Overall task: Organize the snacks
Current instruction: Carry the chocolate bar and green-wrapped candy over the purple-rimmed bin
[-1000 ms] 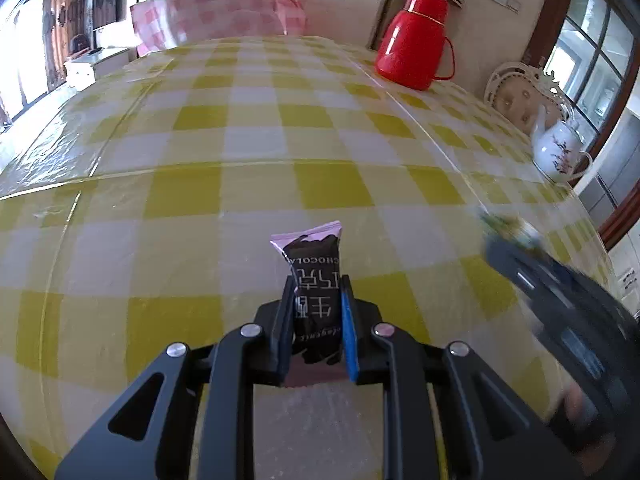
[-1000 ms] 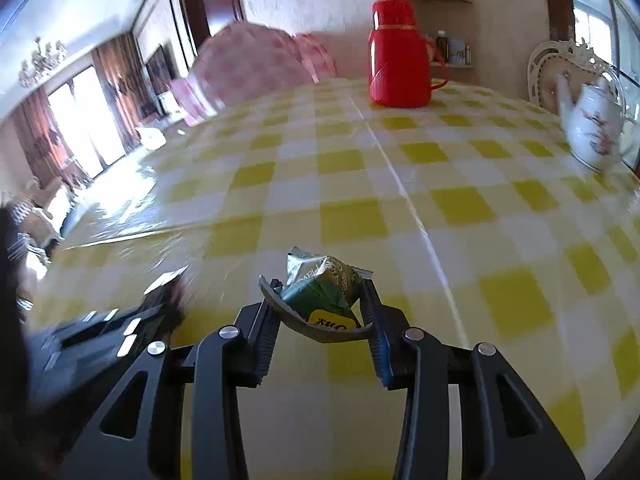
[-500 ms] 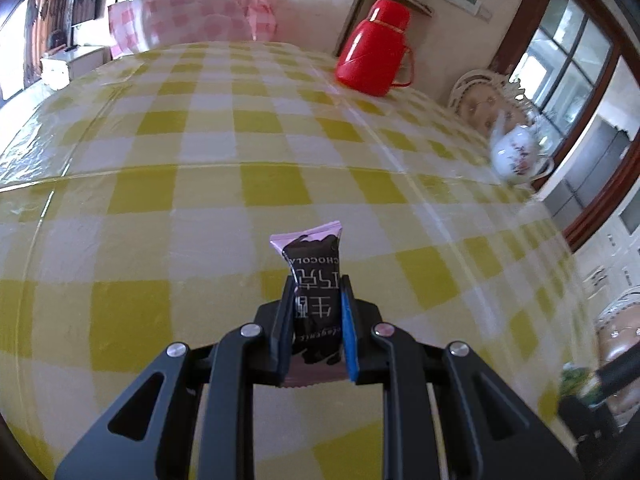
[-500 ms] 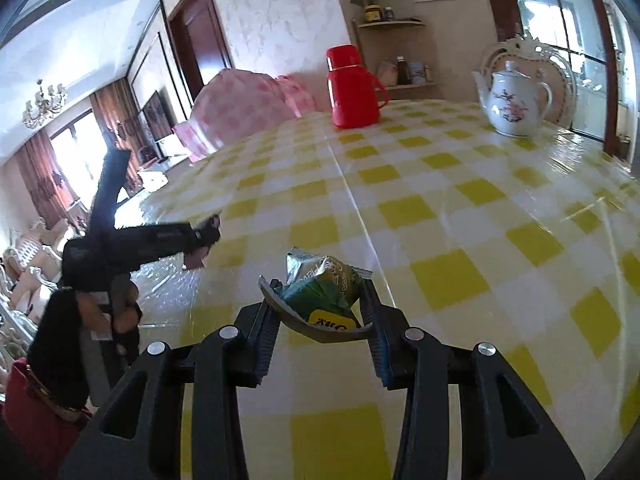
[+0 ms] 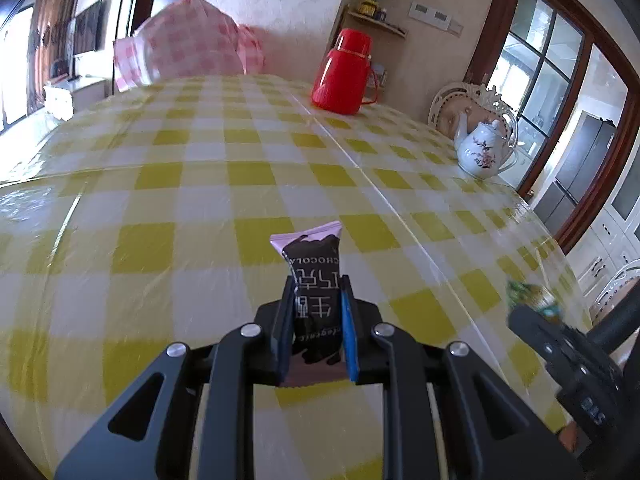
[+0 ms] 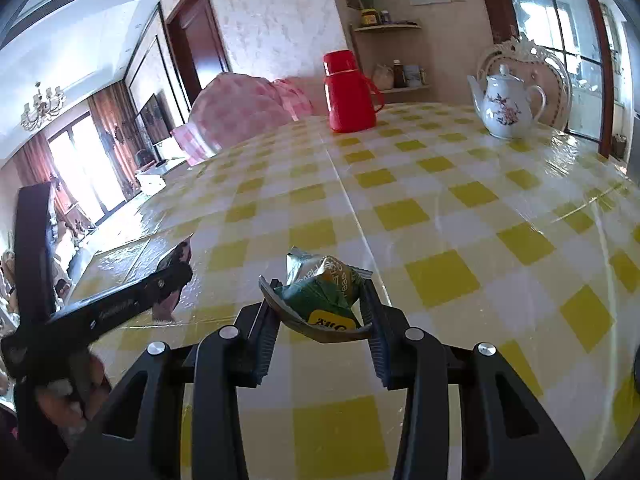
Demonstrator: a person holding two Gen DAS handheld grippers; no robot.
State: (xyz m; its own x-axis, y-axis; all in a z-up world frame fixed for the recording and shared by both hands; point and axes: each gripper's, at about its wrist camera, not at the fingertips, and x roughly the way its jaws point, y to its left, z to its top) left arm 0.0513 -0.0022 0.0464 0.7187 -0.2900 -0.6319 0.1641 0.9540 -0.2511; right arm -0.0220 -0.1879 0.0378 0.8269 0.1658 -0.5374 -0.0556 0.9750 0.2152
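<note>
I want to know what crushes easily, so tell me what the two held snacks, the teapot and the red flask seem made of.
Chocolate bar: glossy printed plastic film, by its crimped pink end.
Green snack packet: crinkled foil-like film with a silvery inner edge.
Teapot: glazed white ceramic, probably porcelain, shiny with a painted floral motif.
Red flask: smooth moulded plastic by the look, though painted metal is possible.

Chocolate bar (image 5: 316, 296): dark brown wrapper, pink crimped ends, white print, standing upright at lower centre of the left wrist frame, pinched at mid-length. Green snack packet (image 6: 322, 292): crumpled, silver crimped top, yellow label patch, lower centre of right wrist frame, squeezed on both sides.
</note>
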